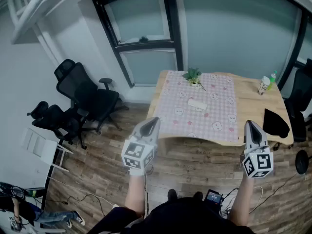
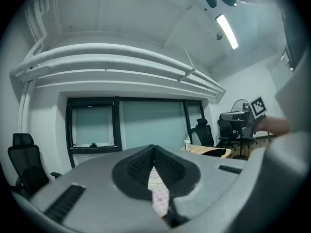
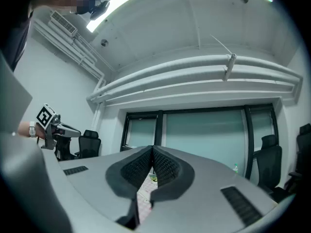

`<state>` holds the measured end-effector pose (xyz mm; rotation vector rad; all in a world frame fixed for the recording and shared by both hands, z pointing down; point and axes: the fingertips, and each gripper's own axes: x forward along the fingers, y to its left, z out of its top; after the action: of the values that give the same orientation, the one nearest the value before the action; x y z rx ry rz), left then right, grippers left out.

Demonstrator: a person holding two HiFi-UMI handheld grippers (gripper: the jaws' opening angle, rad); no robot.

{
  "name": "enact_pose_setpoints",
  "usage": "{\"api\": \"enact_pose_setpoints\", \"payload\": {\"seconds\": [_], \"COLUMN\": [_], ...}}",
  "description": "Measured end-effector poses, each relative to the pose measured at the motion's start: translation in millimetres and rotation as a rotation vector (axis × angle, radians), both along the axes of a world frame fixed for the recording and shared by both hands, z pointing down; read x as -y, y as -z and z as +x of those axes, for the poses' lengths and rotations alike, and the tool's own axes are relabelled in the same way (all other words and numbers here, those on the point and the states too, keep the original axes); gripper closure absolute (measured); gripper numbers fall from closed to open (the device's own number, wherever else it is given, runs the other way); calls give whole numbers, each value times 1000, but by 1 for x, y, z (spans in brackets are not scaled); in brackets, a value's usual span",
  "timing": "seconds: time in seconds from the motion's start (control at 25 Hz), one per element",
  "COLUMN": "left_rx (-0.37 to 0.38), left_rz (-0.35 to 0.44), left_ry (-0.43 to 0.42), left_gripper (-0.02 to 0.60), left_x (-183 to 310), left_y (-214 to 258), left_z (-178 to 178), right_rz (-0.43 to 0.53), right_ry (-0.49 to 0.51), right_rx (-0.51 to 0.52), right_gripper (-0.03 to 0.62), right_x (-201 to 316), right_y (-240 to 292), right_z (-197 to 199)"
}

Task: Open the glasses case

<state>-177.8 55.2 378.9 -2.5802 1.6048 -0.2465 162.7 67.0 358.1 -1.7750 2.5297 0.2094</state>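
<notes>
A pale oblong glasses case [image 1: 197, 104] lies shut on the pink checked cloth [image 1: 219, 94] that covers the wooden table [image 1: 253, 104], near the cloth's middle. Both grippers are held level in the air in front of the table, well short of the case. My left gripper [image 1: 155, 121] is to the left of the table's near edge, its jaws closed tip to tip with nothing between them. My right gripper [image 1: 249, 125] is near the table's front right, also shut and empty. The left gripper view shows the meeting fingertips [image 2: 153, 147], and the right gripper view shows the same [image 3: 152, 148].
A small potted plant [image 1: 193, 75] and a bottle [image 1: 264, 85] stand at the table's far side, and a black cloth [image 1: 275, 122] lies at its right front. Black office chairs [image 1: 85, 94] stand to the left, another chair [image 1: 300, 108] to the right. Cables and a device [image 1: 213, 197] lie on the floor.
</notes>
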Motion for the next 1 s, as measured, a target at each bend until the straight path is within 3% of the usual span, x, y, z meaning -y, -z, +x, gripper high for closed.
{"api": "enact_pose_setpoints", "payload": {"seconds": [0.4, 0.56, 0.76, 1.0], "left_rx": [11, 20, 34, 5], "left_rz": [-11, 5, 35, 33], "left_ry": [22, 53, 68, 94], "left_gripper": [583, 583, 583, 583], "left_x": [3, 3, 6, 56], "left_y": [1, 8, 9, -6], "left_z": [19, 31, 44, 25], "right_rz": [-2, 53, 80, 55], "right_ry": [35, 91, 110, 114], "right_rx": [4, 71, 41, 24], "right_gripper": [577, 577, 577, 577], "right_x": [12, 12, 26, 71], "right_y": [-4, 5, 1, -14], "right_z": [13, 25, 28, 13]}}
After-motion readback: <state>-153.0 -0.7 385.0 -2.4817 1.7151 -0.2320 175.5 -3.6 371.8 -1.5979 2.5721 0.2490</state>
